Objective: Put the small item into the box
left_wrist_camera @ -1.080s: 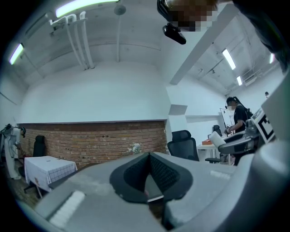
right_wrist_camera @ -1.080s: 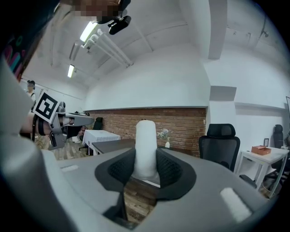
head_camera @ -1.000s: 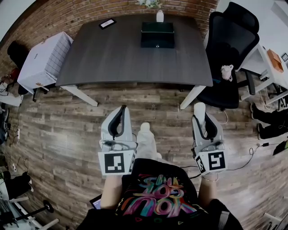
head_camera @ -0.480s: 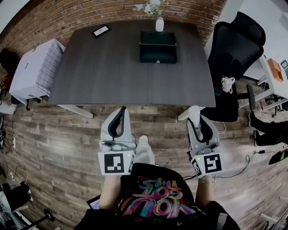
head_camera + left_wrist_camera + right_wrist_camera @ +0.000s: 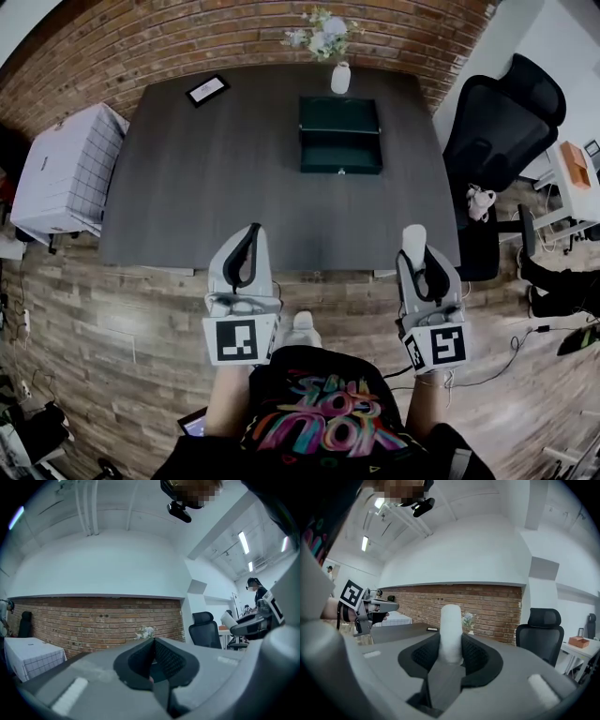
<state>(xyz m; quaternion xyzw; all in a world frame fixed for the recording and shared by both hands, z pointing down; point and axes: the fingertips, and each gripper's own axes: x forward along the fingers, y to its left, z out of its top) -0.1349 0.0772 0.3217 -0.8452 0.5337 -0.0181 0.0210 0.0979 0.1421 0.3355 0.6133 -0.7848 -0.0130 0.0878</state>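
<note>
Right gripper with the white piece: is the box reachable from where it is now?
Probably not yet. The right gripper, shut on the white cylinder, is only at the near edge of the table; the green box sits at the far side. The surface between is bare, so nothing blocks it.

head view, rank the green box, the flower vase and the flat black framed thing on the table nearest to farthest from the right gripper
From the right gripper, shut on a white cylinder:
1. dark green box, mid table, right of centre.
2. flower vase, at the far edge, behind the box.
3. flat black-framed item, at the far left corner.
</note>
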